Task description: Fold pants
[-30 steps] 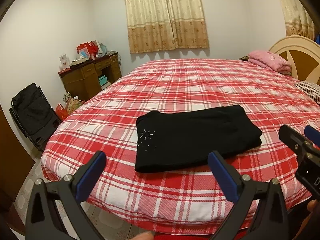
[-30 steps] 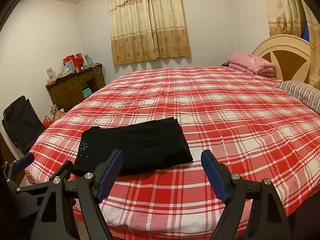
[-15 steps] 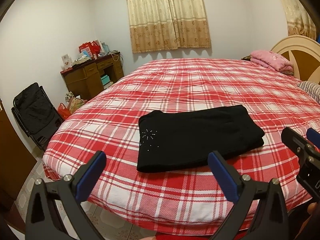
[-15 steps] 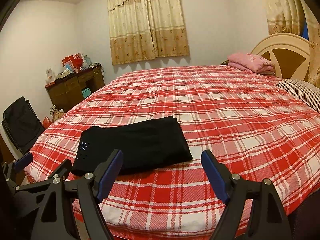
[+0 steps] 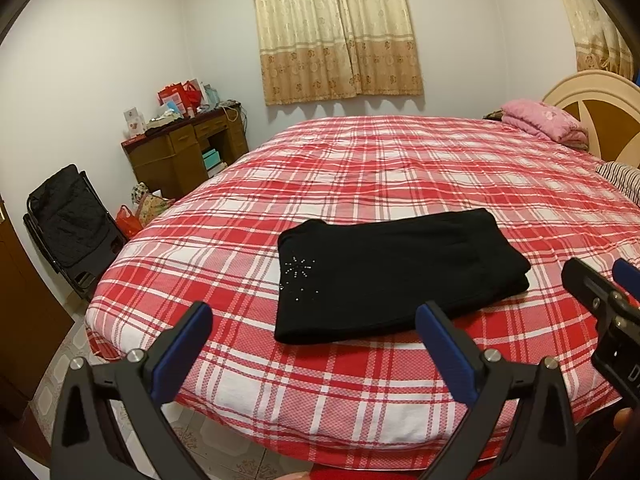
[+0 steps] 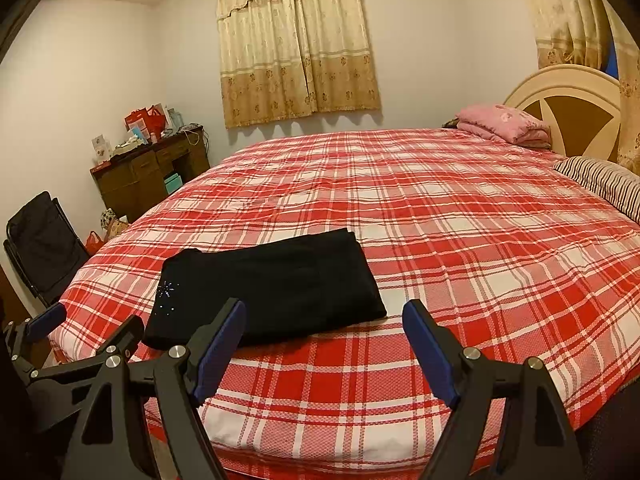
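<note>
Black pants (image 5: pixel 396 272) (image 6: pixel 272 284) lie folded into a flat rectangle near the front edge of the red plaid bed (image 5: pixel 400 168) (image 6: pixel 460 240). A small rhinestone star sits at their left end. My left gripper (image 5: pixel 316 344) hovers open just short of the pants, nothing between its blue pads. My right gripper (image 6: pixel 324 340) is open too, held over the bedspread in front of the pants' right end, and holds nothing. Part of the right gripper (image 5: pixel 600 292) shows at the right edge of the left wrist view. The left gripper (image 6: pixel 84 332) shows at the lower left of the right wrist view.
A folded pink blanket (image 5: pixel 540 120) and a striped pillow (image 6: pixel 600 184) lie by the headboard (image 6: pixel 568 104). A cluttered wooden desk (image 5: pixel 184 148), bags on the floor and a black folding chair (image 5: pixel 68 220) stand left of the bed. Tiled floor shows below the bed's edge.
</note>
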### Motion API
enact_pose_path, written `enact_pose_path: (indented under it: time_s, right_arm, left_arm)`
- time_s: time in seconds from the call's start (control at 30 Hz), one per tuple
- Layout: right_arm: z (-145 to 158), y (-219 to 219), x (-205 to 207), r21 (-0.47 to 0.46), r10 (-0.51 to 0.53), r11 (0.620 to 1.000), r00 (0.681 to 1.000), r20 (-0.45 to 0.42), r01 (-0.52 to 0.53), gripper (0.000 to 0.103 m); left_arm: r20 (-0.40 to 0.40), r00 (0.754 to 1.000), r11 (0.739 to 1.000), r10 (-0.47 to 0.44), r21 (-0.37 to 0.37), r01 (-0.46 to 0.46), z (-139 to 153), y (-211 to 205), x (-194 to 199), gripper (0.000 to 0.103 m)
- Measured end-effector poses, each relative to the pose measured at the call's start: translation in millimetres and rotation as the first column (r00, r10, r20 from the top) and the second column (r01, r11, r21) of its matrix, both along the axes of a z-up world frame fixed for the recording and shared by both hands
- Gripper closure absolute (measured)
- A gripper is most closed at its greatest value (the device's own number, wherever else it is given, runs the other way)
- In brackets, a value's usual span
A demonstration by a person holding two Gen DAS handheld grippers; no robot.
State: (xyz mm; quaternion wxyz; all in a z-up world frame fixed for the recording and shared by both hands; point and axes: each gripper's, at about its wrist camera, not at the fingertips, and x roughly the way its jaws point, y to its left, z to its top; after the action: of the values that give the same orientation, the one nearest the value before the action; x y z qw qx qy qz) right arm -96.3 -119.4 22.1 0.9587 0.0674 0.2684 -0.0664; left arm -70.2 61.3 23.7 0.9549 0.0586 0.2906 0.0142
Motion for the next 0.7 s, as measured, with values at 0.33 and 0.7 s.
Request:
enact_pose_path:
  time_s: [0.33,0.7]
  right_arm:
    - [-1.5,0.2,0.5,0.002,-0.002,1.0,1.0,-0.01,0.002,0.021]
    - [-2.6,1.6,0.9,0.004,0.002,1.0,1.0,-0.02,-0.002,0.021]
  left_arm:
    - [0.008,1.0,1.0,-0.003,0.005,0.003,-1.2,-0.4,0.2,0.0]
    - [0.001,1.0,0.999,-0.028,-0.026,0.028,-2.2,0.1,0.8,0.0]
